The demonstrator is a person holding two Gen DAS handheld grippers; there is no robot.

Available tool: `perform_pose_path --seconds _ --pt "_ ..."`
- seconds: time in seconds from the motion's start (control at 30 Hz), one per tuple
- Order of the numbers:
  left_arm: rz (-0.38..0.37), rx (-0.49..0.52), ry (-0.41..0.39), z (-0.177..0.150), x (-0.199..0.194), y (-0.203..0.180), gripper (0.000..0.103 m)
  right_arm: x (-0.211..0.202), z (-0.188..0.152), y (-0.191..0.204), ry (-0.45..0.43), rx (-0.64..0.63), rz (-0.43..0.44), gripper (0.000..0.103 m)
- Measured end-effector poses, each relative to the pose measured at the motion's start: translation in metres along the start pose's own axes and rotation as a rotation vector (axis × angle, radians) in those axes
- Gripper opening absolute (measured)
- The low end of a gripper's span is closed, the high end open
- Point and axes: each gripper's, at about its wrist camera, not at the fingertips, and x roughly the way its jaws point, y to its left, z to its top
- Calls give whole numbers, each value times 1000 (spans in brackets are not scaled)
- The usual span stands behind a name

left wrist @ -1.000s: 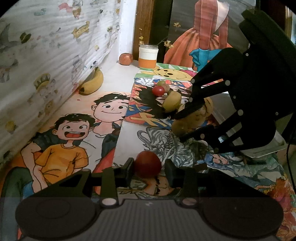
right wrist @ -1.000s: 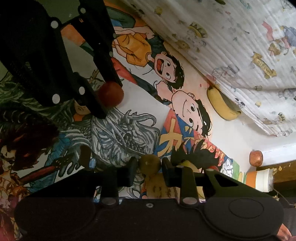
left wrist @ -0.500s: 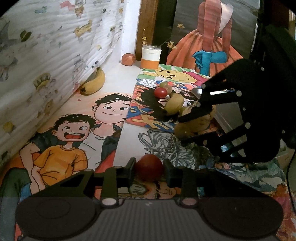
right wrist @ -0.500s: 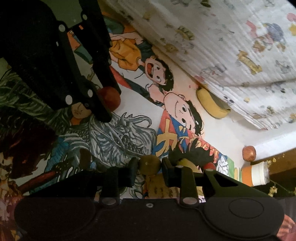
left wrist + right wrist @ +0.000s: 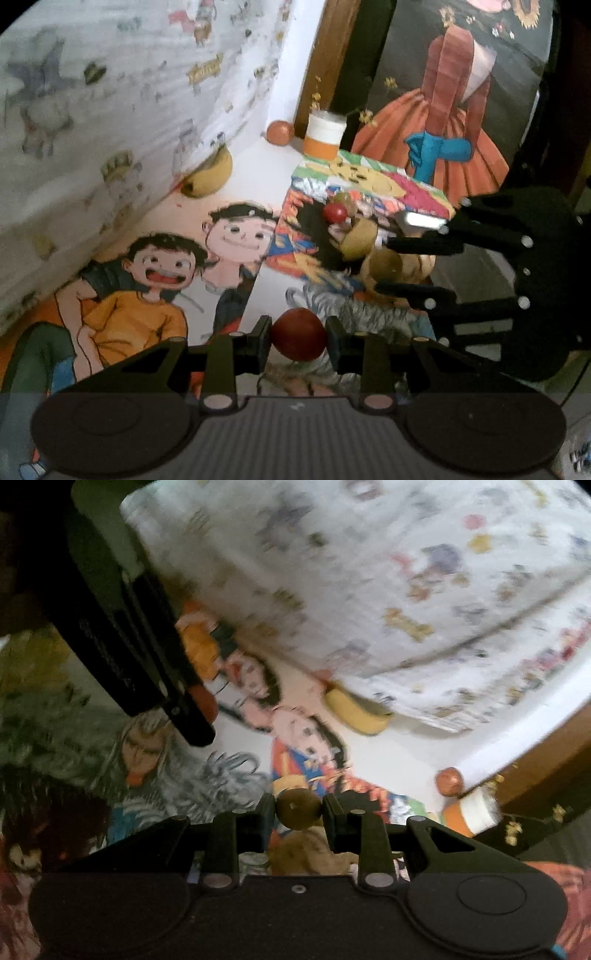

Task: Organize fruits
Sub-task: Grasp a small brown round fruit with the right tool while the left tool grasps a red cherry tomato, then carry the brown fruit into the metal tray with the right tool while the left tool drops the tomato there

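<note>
Over cartoon mat (image 5: 122,314), red fruit (image 5: 298,334) sits clamped between left tool (image 5: 298,338) pads.

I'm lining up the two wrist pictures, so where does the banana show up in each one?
Left wrist: the banana lies upper left of centre, against the patterned cloth.
Right wrist: the banana is right of centre, under the cloth's edge, blurred.
Shared landmark: the orange cup with a white lid, beside a small round reddish fruit.
</note>
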Motion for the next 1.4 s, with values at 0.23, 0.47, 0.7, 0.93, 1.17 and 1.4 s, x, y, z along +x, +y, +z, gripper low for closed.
perform_pose_path --seconds 0.23,0.47,0.7,0.93,1.17,1.4 --pt "-22 -14 -91 39 -6 -21 35 -38 -3 -46 -78 261 -117 30" --pt "-71 -2 -161 84 7 -60 35 -63 -31 -91 -91 386 -277 30" --pt "-167 21 -174 118 51 -105 35 -55 -99 -140 -28 574 -344 30" --pt "-222 47 -87 125 126 -137 35 -30 -162 -157 7 707 -323 30" --pt "-221 75 -26 122 168 -142 35 -10 -191 -160 43 754 -293 30" --pt "-230 46 -47 119 145 -113 36 -8 -186 -149 46 751 -261 30"
